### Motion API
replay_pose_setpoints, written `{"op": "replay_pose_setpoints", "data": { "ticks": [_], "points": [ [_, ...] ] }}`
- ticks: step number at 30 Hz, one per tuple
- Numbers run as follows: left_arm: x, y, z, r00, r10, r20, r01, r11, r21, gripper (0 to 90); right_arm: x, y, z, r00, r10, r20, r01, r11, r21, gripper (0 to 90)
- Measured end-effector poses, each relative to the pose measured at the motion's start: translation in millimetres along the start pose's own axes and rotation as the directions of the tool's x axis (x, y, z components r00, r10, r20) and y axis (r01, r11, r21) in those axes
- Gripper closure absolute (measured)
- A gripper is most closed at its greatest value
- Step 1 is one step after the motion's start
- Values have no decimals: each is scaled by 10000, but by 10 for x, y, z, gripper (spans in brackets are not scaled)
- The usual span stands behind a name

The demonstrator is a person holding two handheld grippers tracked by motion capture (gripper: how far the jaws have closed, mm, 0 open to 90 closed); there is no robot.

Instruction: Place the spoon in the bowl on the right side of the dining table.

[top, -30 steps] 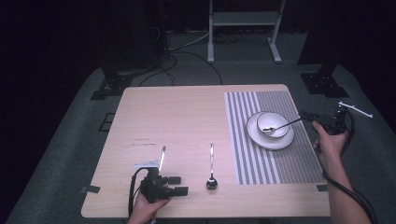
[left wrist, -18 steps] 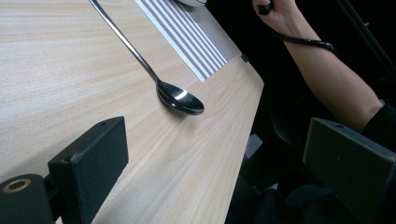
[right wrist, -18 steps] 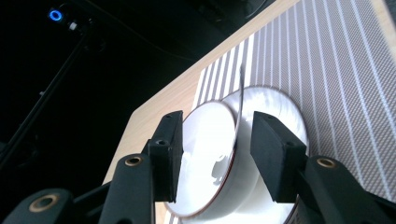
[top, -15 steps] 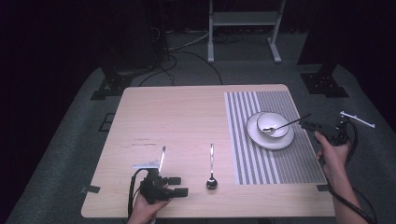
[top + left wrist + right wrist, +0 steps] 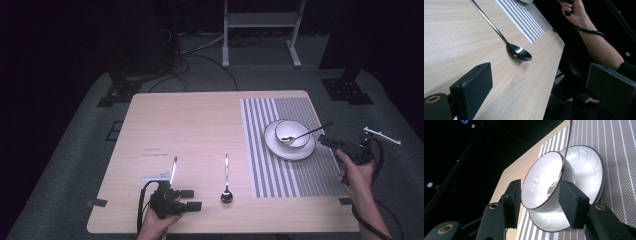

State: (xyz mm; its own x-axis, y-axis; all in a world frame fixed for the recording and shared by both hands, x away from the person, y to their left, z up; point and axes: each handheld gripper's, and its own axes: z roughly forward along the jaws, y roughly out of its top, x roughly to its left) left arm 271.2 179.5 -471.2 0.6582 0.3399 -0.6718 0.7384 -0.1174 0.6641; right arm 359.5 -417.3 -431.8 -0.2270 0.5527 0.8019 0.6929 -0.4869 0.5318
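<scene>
Two spoons lie on your desk (image 5: 190, 130): one (image 5: 302, 134) rests in the bowl (image 5: 291, 134) on the plate (image 5: 286, 148) at right of the high view, its handle sticking out toward your right gripper (image 5: 327, 141), whose fingers (image 5: 571, 202) have just been opening and now stand apart, nothing between them. The other spoon (image 5: 226, 179) lies at lower centre, just beside your left gripper (image 5: 192, 200), whose fingers (image 5: 477, 81) gape wide and empty at the desk's near edge.
</scene>
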Motion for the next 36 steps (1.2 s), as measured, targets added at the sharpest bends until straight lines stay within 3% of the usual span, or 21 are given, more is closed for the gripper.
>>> {"op": "replay_pose_setpoints", "data": {
  "ticks": [15,36],
  "points": [
    [-1,1,-6,10000,59,-38,-59,10000,24,53,106,-198,-103,9985,-338,-439,345,9993,151,501],
    [-6,0,-7,9999,121,-64,-121,9999,40,52,278,-533,-44,9913,-761,-1070,835,9943,658,472]
  ]
}}
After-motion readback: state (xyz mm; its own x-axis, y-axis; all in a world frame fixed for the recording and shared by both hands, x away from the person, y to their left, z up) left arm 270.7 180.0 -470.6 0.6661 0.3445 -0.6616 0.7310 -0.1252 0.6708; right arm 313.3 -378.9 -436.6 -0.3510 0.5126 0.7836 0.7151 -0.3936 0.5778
